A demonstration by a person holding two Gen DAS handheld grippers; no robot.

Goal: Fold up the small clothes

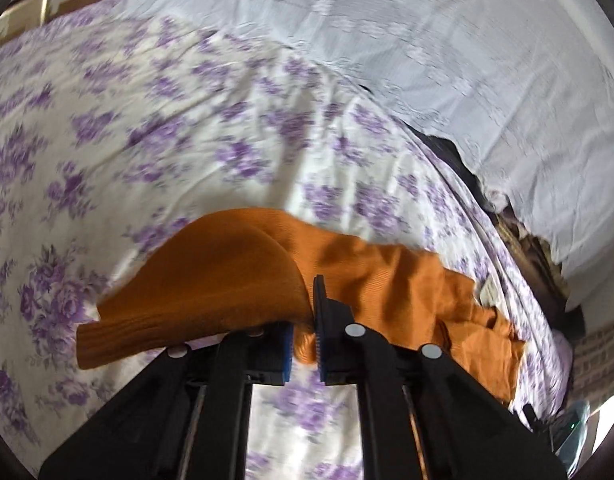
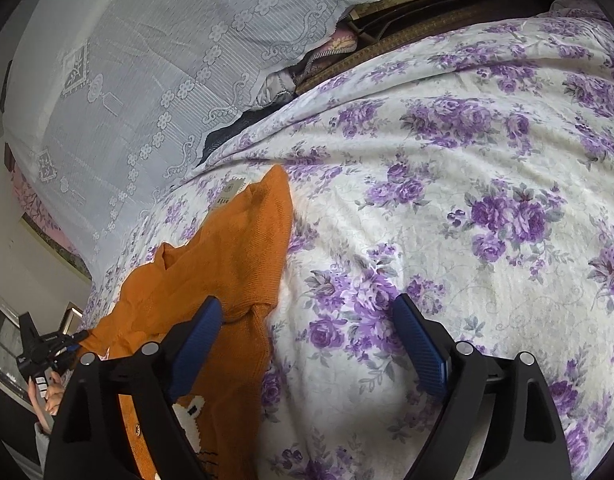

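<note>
Left gripper [image 1: 305, 336] clamped on orange sweater [image 1: 347, 268] edge, lower centre of frame, lifted off floral bedsheet [image 1: 187, 120]. Carry fold across flat, keep tension. Right gripper [image 2: 307, 336] jaws apart, empty; use it to pin body.

A bedroom in a home. Shown by a bed [image 2: 447, 168] spread with a white sheet printed in purple roses, a pale lace cover [image 2: 147, 60] draped over bedding at its far side, a dark carved wooden bed frame [image 2: 407, 20] behind, and a plain wall [image 2: 35, 264].
</note>
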